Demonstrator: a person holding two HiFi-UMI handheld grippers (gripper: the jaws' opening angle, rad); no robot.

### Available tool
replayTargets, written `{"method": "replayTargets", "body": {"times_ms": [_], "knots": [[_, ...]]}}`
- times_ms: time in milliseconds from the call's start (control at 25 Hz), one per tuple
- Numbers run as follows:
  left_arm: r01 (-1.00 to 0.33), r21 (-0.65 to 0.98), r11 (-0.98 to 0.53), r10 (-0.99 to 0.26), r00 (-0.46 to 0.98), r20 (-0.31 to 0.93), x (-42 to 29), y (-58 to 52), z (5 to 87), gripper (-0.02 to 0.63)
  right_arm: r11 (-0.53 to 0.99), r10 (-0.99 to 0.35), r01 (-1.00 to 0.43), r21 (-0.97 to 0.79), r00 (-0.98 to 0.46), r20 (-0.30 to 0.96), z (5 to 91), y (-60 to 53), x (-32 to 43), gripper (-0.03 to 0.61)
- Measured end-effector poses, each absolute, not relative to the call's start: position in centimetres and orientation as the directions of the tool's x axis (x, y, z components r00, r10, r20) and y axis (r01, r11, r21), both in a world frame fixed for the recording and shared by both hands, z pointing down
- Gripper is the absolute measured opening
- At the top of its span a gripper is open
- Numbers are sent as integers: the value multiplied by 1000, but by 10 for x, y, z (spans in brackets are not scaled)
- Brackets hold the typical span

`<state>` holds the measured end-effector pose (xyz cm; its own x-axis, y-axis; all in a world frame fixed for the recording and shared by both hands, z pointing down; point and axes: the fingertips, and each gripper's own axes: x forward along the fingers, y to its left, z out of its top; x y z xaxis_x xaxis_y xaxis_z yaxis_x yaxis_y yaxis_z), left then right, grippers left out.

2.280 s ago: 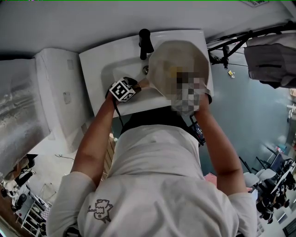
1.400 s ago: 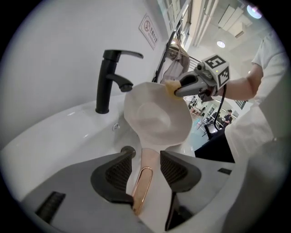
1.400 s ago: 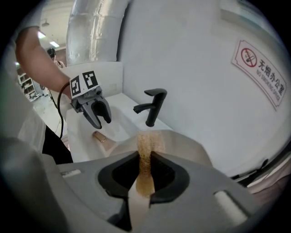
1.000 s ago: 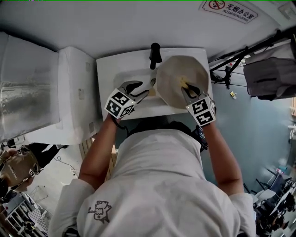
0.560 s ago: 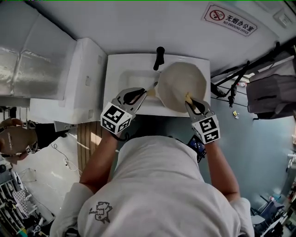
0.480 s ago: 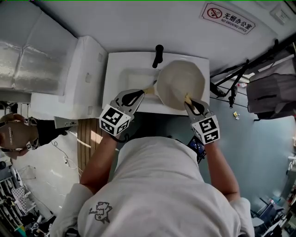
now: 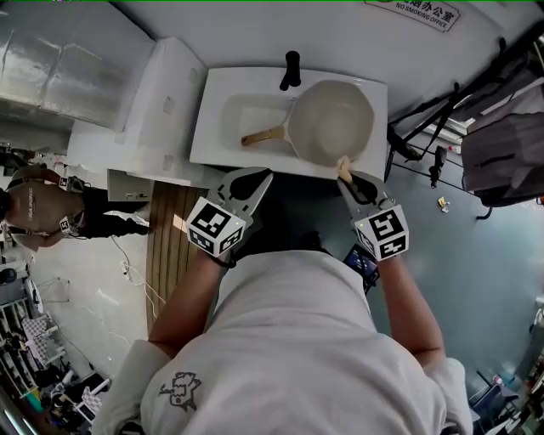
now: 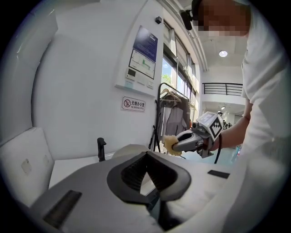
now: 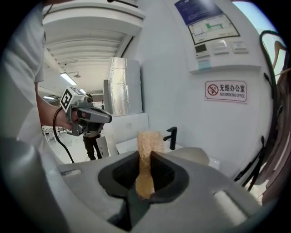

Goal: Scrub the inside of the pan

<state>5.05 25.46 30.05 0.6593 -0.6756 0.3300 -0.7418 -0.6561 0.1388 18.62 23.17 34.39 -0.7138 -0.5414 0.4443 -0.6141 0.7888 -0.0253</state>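
White wall (image 7: 255, 25) fills the top of the head view. Against it stands a white sink (image 7: 211, 127) with a black tap (image 7: 291, 70) at its back edge, and there is blue-grey floor to the right.

The pan (image 7: 333, 123) is in the upper middle of the frame, on the right part of the sink. Its pale inside faces up and its wooden handle (image 7: 262, 135) slants toward the lower left across the basin. Neither claw has hold of it.

The left claw (image 7: 259, 177) hangs below the sink's front edge, at centre left. Its jaws have just been closing and now meet with nothing between them.

The right claw (image 7: 351, 180) is at centre right, pinched on the lower end of a tan sponge (image 7: 343, 167). The free end of the sponge sticks up past the jaws toward the pan's near rim. Whether it touches the rim cannot be told from the head view, though the gripper views suggest it is held clear.

The pan looks stiff and fairly weighty, with a smooth inside that is likely slick when wet, so it would slide or spin under scrubbing. The wooden handle is the sensible place to grip, since it is bare, narrow enough for the jaws and on the left claw's side. The sponge is soft and will flatten and bend under pressure, so it probably needs a firm pinch and moderate force.
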Motion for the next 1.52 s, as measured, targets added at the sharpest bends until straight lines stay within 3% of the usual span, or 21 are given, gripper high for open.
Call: {"method": "replayTargets", "body": {"times_ms": [640, 1120, 1520], "knots": [[-565, 149, -812, -531, 820, 213, 9, 347, 249, 2, 713, -625, -699, -53, -669, 403, 309, 335, 136, 55], [-541, 166, -824, -512, 838, 190, -94, 431, 248, 2, 687, -672, -725, -44, -657, 342, 288, 442, 39, 54], [-507, 198, -839, -489, 861, 139, -112, 457, 240, 2, 661, -691, -746, -83, -647, 322, 271, 464, 24, 53]]}}
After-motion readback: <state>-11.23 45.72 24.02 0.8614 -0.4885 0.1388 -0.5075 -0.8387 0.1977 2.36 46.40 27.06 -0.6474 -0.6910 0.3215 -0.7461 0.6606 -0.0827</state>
